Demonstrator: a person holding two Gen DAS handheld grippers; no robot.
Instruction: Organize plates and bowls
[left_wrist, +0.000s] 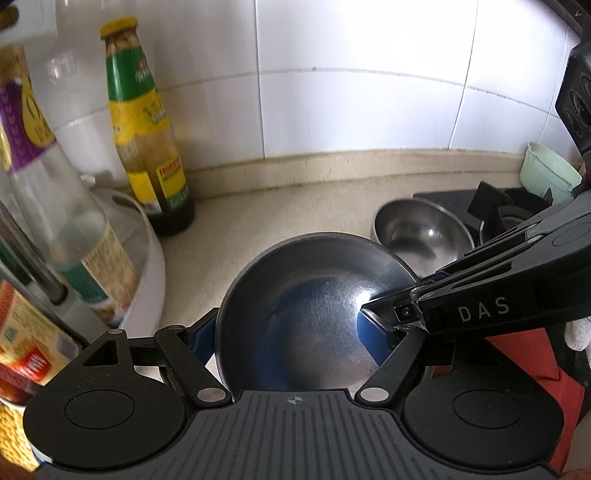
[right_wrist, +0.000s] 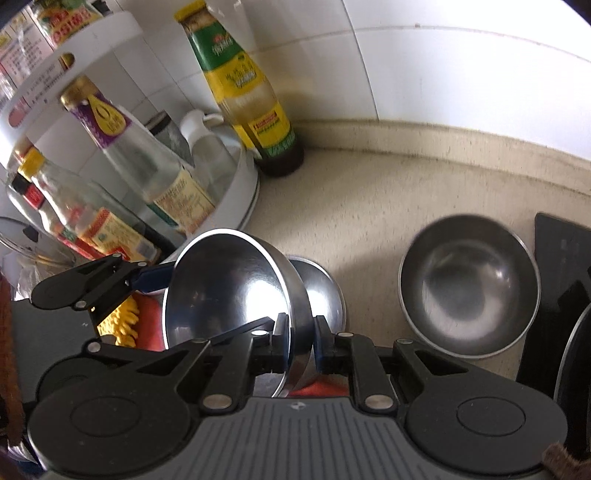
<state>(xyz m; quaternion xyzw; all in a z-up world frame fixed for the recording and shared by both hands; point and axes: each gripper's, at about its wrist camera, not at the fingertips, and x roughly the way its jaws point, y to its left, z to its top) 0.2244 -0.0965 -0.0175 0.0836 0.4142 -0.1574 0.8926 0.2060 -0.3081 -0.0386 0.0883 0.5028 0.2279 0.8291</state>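
Note:
A steel bowl (left_wrist: 306, 295) hangs tilted above the counter between both grippers. My left gripper (left_wrist: 288, 332) straddles it, with one blue pad (left_wrist: 202, 332) against the outer left wall and the other at the right rim. My right gripper (left_wrist: 369, 308) comes in from the right and pinches that rim. In the right wrist view the right gripper (right_wrist: 301, 332) is shut on the rim of the bowl (right_wrist: 221, 291), and the left gripper's blue pad (right_wrist: 153, 277) touches its far side. A second steel bowl (left_wrist: 417, 229) (right_wrist: 469, 284) sits upright on the counter.
A sauce bottle (left_wrist: 147, 140) (right_wrist: 247, 85) stands by the tiled wall. A white turntable rack (left_wrist: 147, 251) (right_wrist: 243, 177) full of bottles fills the left. A black stove top (right_wrist: 561, 251) and a mint cup (left_wrist: 546, 170) are at the right. Red cloth (left_wrist: 517, 354) lies below.

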